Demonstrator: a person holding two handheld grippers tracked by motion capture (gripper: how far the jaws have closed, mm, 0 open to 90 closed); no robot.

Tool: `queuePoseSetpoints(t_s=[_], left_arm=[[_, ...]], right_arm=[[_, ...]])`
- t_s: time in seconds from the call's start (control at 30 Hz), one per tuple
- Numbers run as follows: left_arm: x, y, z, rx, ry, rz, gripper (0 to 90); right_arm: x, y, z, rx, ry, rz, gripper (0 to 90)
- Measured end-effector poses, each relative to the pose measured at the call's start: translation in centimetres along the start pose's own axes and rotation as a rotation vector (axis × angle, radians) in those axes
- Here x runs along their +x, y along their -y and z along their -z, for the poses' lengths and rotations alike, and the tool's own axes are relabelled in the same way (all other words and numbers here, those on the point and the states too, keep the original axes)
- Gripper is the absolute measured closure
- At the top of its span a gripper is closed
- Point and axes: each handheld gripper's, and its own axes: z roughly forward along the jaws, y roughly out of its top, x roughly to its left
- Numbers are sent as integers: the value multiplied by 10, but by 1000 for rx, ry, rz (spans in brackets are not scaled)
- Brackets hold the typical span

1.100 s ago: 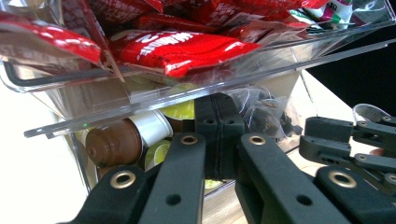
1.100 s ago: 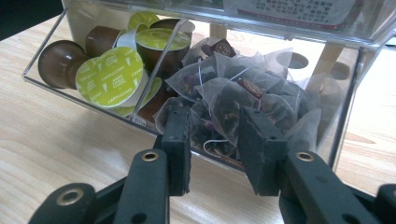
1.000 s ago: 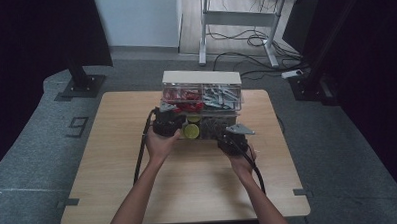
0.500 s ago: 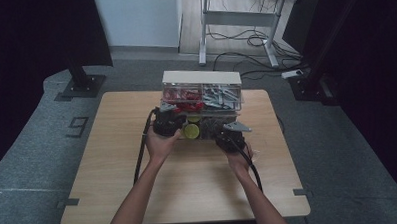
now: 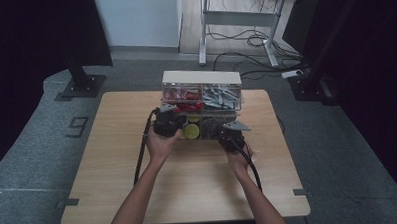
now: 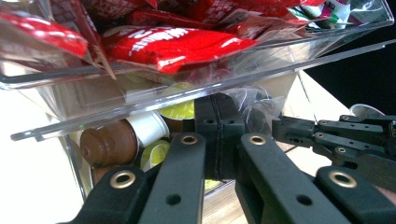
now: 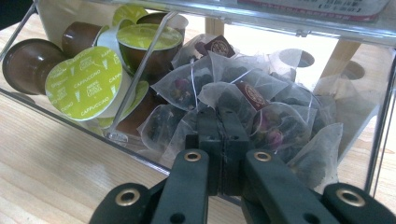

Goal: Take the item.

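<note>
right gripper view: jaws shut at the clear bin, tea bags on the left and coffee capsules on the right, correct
Not quite: the sides are swapped. In the right gripper view the coffee capsules lie on the left and the tea bags on the right. The right gripper is shut at the clear bin.

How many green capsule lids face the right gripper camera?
2: one large cappuccino lid at the front left of the clear bin, one above it behind the divider; edge-on capsules and hidden ones may add more.

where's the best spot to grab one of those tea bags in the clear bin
Take a tea bag by its peaked top corner, where the string leaves the mesh, coming in through the clear bin's open front. The pyramid bags lie heaped, their corners sticking up free. The right gripper is shut there.
</note>
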Motion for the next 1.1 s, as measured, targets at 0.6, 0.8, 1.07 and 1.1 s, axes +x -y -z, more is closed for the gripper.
queuePoseSetpoints(t_s=[0.6, 0.8, 1.07, 1.1], left_arm=[[-1, 2, -1, -7, 1, 7, 900], [-1, 2, -2, -8, -1, 3, 900], [0, 2, -1, -10, 1, 3, 900], [0, 2, -1, -10, 2, 3, 900]], right_arm=[[-9, -7, 35, -72, -75, -32, 890], [-11, -8, 45, -90, -109, -52, 890], [-9, -9, 56, -104, -125, -32, 890], [-8, -9, 57, -104, -126, -29, 890]])
